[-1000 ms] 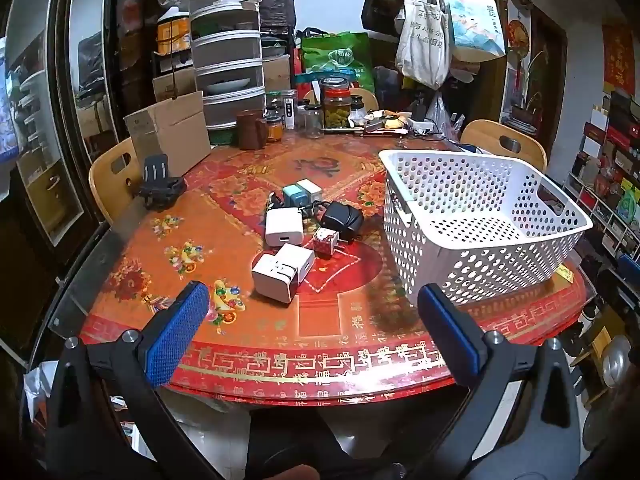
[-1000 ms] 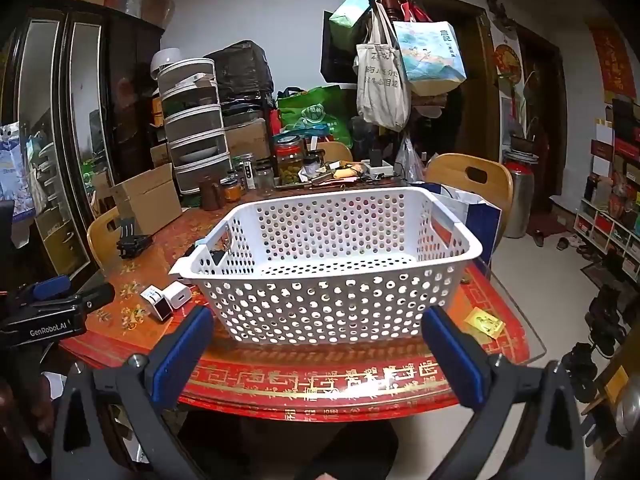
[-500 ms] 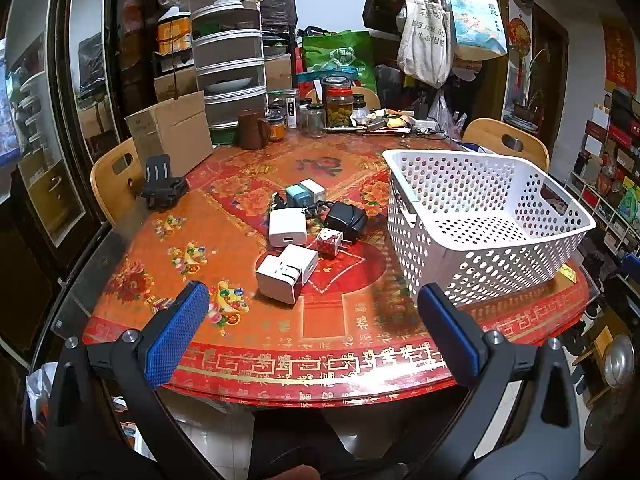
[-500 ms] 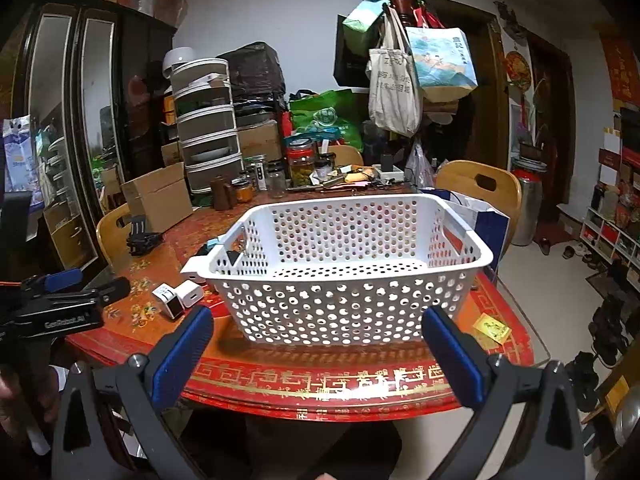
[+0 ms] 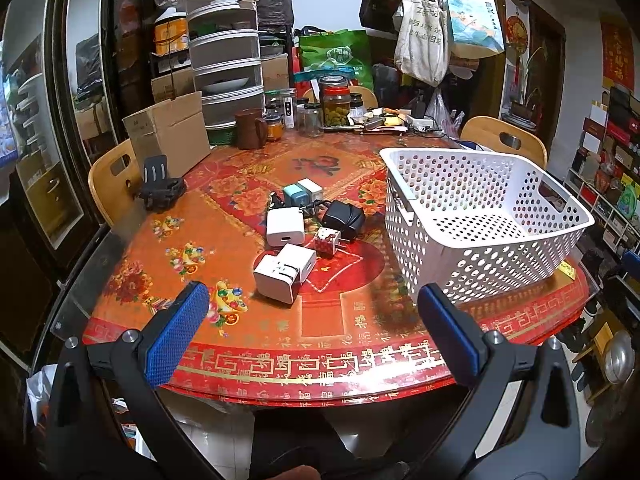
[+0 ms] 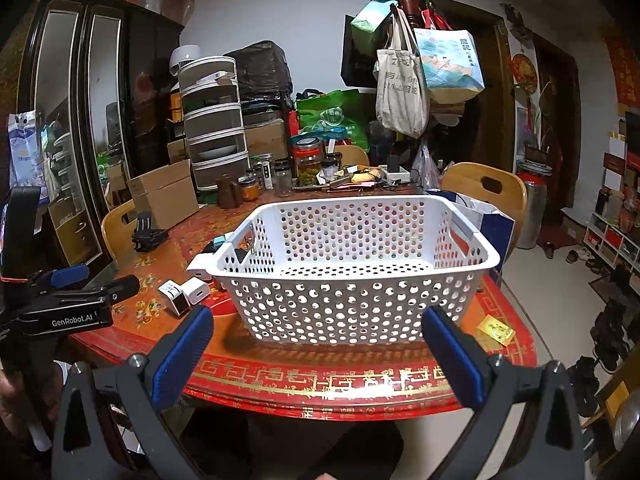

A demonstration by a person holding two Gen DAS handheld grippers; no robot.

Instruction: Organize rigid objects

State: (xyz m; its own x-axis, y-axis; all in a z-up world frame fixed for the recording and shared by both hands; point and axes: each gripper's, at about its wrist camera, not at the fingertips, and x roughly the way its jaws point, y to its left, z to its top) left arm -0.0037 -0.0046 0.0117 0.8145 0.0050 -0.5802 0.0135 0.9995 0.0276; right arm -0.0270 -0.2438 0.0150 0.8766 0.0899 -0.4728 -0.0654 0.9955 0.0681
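A cluster of chargers lies mid-table: two white plug adapters (image 5: pixel 285 270) nearest me, a white USB charger (image 5: pixel 285 226), a small patterned cube plug (image 5: pixel 327 241), a black adapter (image 5: pixel 344 218) and a teal-and-white pair (image 5: pixel 303 192). An empty white perforated basket (image 5: pixel 480 216) stands to their right; in the right wrist view the basket (image 6: pixel 348 276) fills the middle. My left gripper (image 5: pixel 312 332) hangs open over the table's near edge, short of the chargers. My right gripper (image 6: pixel 316 344) is open in front of the basket, holding nothing. The left tool (image 6: pixel 60 304) shows at the right wrist view's left edge.
A black phone stand (image 5: pixel 160 188) and a cardboard box (image 5: pixel 170 134) sit at the table's left. Jars, a brown mug (image 5: pixel 248 128) and stacked grey drawers (image 5: pixel 226 56) crowd the far side. Wooden chairs (image 5: pixel 506 140) ring the red patterned table (image 5: pixel 320 360).
Both views have drifted slightly; the left gripper has eased a little closer to the chargers. The right view has risen slightly. Nothing on the table has moved and both grippers stay open.
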